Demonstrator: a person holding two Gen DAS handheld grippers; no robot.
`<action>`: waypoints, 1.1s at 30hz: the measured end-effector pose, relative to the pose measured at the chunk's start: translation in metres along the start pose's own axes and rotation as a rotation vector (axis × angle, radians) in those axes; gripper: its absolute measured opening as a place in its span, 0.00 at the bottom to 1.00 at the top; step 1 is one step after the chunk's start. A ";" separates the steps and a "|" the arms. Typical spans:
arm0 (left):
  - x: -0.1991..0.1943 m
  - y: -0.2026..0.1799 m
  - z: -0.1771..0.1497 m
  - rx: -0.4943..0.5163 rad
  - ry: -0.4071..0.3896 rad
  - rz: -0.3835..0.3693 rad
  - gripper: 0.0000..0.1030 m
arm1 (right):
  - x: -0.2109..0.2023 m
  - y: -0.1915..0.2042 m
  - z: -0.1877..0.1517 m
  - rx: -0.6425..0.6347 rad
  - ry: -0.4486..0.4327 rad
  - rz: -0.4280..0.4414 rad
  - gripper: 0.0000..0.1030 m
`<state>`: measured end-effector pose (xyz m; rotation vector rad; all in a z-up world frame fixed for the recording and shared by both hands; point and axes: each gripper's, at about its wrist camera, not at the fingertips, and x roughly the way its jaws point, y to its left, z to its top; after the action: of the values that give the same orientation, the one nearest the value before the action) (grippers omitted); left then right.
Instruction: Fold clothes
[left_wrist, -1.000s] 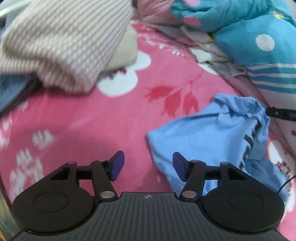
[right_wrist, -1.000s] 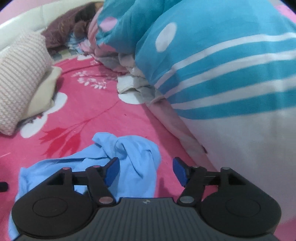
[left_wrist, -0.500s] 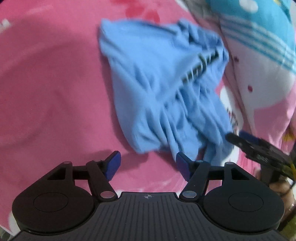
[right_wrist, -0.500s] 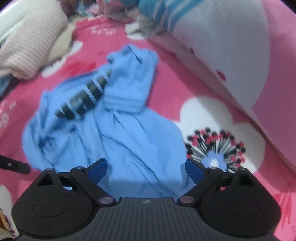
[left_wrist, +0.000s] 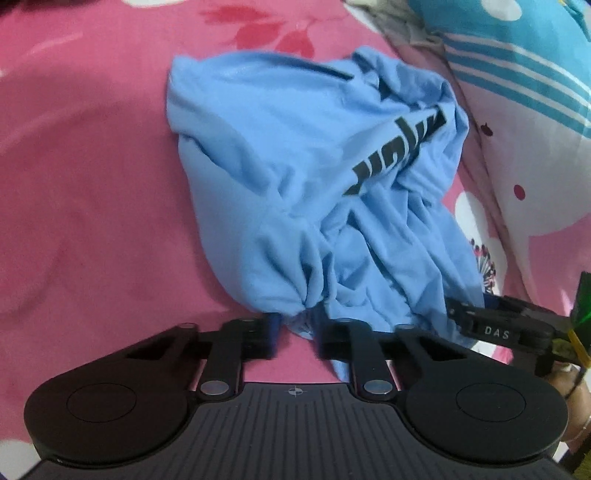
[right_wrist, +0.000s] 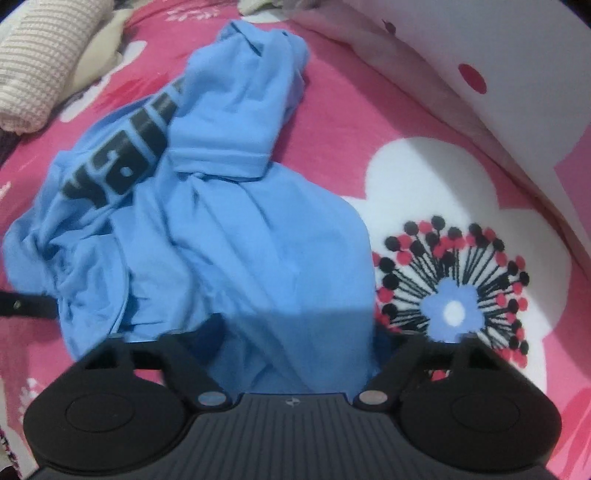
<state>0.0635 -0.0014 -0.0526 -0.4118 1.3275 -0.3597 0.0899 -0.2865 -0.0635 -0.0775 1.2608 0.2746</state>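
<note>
Blue shirt (left_wrist: 295, 192) lies crumpled on pink bedsheet (left_wrist: 92, 184). Left gripper (left_wrist: 295, 330) pinches shirt's near edge, cloth bunched btwn fingers. Right gripper (right_wrist: 299, 332) spread wide over hem, not clamped.

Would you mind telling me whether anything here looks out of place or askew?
The blue T-shirt lies crumpled on the pink bedsheet, its black lettering creased across folds. The left claw pinches a bunched edge. Nothing looks spilled or damaged.

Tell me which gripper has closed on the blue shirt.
The left gripper: its fingers pinch a bunched edge of the blue shirt. The right gripper is spread wide, the shirt lying loose between its fingers.
</note>
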 end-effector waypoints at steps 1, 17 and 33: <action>-0.004 0.001 0.001 0.012 -0.011 0.001 0.09 | -0.003 0.001 -0.001 0.002 -0.003 0.006 0.49; -0.095 0.051 0.102 0.028 -0.462 0.163 0.02 | -0.067 0.051 -0.059 0.568 0.125 0.536 0.12; -0.086 0.053 0.058 0.148 -0.279 -0.034 0.29 | -0.052 0.050 -0.124 0.665 0.106 0.356 0.13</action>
<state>0.1033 0.0909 0.0062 -0.3463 1.0158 -0.4100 -0.0520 -0.2724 -0.0482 0.7150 1.4129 0.1441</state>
